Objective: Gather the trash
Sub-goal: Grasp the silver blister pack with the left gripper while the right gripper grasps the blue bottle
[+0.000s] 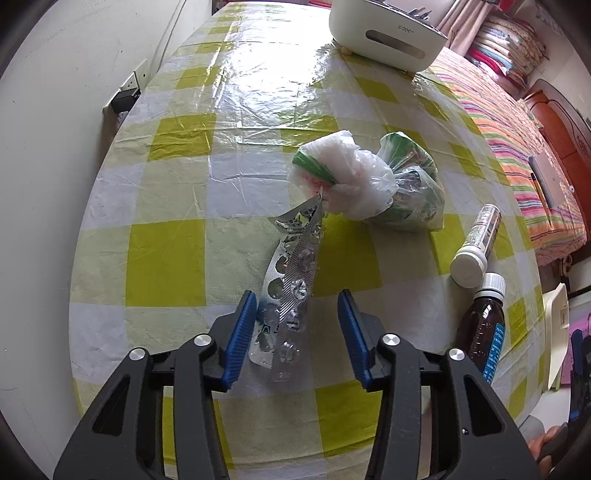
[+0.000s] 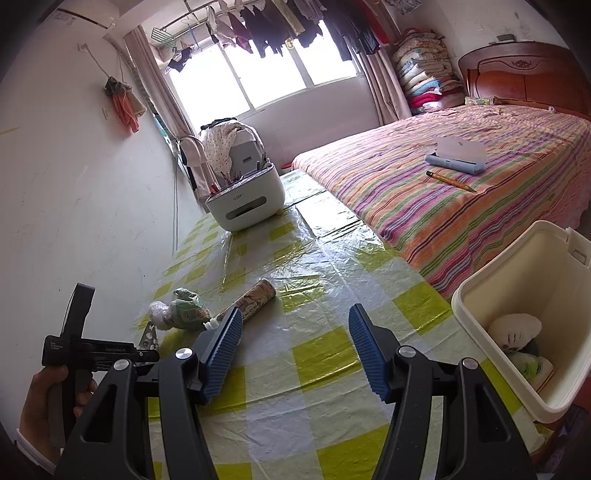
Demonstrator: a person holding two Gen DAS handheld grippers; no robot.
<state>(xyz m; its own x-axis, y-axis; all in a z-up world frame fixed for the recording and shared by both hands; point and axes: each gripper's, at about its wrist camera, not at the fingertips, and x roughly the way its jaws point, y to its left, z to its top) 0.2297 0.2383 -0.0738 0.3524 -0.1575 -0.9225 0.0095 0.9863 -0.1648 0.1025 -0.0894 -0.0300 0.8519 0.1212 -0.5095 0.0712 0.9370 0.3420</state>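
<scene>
A silver empty pill blister strip lies on the checked tablecloth, its near end between the open blue fingers of my left gripper. Beyond it lies a knotted clear plastic bag with green wrappers; both also show in the right wrist view, the bag and the strip. My right gripper is open and empty above the table. A cream trash bin stands at the table's right edge with white and green trash inside.
A white-capped tube bottle and a brown medicine bottle lie to the right of the strip. A white utensil box stands at the far end. A wall borders the left; a striped bed borders the right.
</scene>
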